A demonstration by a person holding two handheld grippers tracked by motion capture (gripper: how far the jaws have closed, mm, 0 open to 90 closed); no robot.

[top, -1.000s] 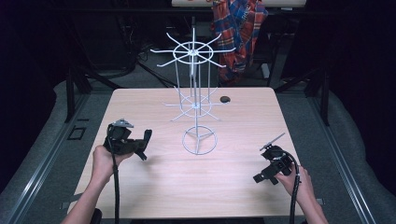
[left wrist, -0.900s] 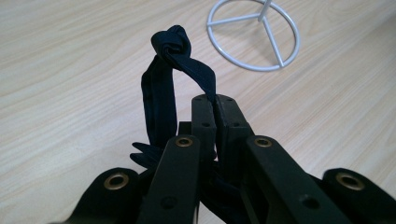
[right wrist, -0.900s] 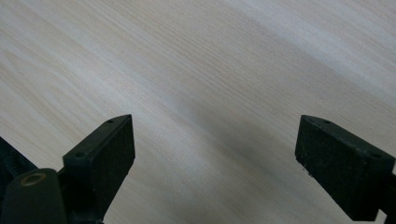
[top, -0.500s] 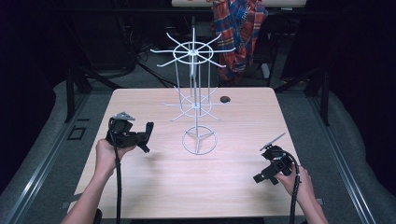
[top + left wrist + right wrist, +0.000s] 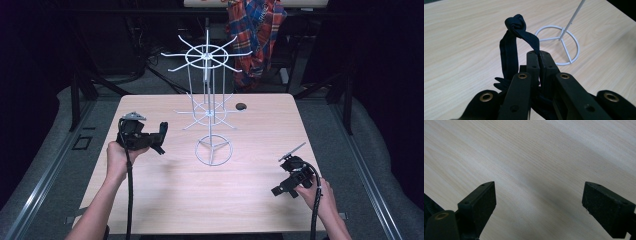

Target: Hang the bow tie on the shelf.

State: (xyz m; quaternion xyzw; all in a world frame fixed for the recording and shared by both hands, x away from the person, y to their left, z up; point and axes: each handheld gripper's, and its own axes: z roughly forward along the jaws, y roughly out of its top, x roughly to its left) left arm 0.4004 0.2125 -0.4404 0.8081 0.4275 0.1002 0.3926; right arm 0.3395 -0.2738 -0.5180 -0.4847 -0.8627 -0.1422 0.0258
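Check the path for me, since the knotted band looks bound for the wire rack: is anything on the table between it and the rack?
Nothing visible. The left gripper holds the dark knotted band, and only bare table lies between it and the white wire rack. The small dark object sits behind the rack.

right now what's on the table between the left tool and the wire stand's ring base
Bare wood. In the high view, nothing lies between the left tool, shut on a dark knotted band, and the ring base.

One white wire rack at counter centre. One knotted dark band. One small dark object at 1 o'clock. Two claws: left claw, right claw.
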